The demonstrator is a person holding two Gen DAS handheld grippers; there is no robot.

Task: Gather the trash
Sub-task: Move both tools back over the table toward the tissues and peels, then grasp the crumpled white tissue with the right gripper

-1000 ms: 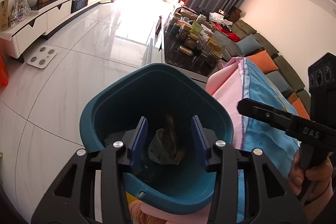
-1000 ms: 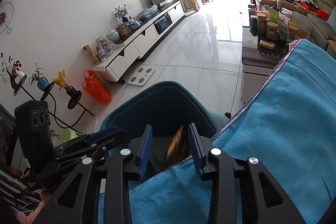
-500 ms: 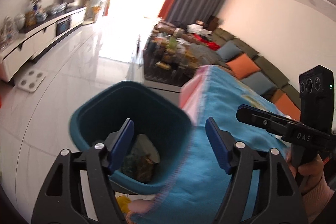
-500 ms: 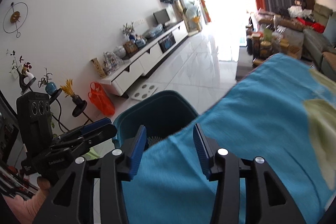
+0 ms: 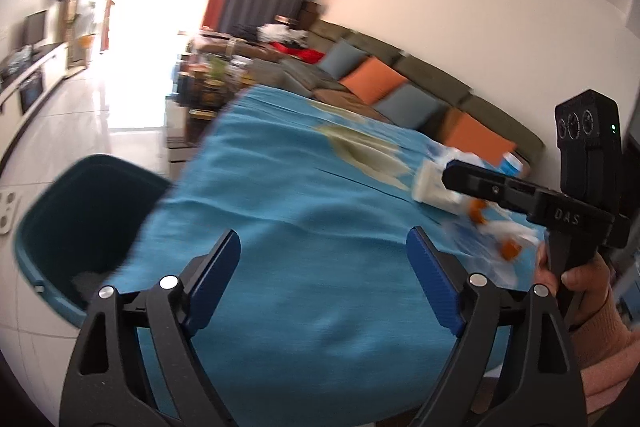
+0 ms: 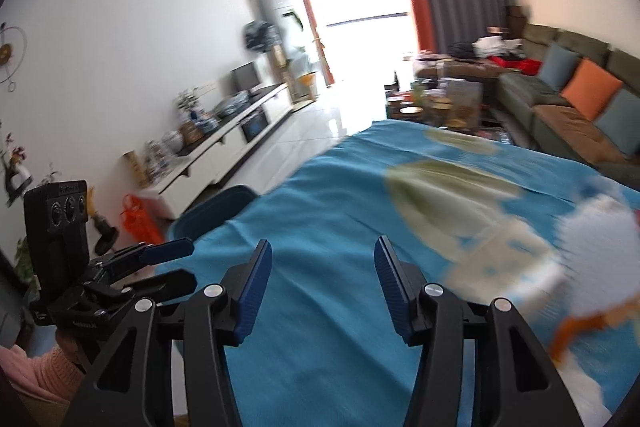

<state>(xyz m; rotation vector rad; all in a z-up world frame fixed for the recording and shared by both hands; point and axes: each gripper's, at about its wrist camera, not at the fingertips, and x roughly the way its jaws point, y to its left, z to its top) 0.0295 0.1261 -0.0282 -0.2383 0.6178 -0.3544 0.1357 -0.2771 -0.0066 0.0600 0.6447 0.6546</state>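
Observation:
My left gripper (image 5: pixel 324 267) hangs over the blue tablecloth (image 5: pixel 300 207), its jaws opening wide with nothing between them. The teal bin (image 5: pixel 60 219) stands low at the left, beside the table edge. Blurred trash lies on the cloth at the right: a white cup (image 5: pixel 432 187) and clear wrappers with orange bits (image 5: pixel 492 243). In the right wrist view my right gripper (image 6: pixel 324 275) is also opening and empty above the cloth. The white cup (image 6: pixel 508 267) and crumpled white trash (image 6: pixel 588 235) lie to its right, and the bin (image 6: pixel 216 211) is behind at the left.
A hand holds the right gripper (image 5: pixel 460 175) over the trash. The left gripper (image 6: pixel 190 265) shows at the left edge. Beyond the table are a cluttered coffee table (image 6: pixel 440 103), a green sofa (image 5: pixel 400 79) with cushions, a white TV cabinet (image 6: pixel 224 143) and tiled floor (image 5: pixel 80 123).
Both grippers let go of trash pieces over the bin, opened wider and swung right, away from the bin and over the table. The trash pile has come into view.

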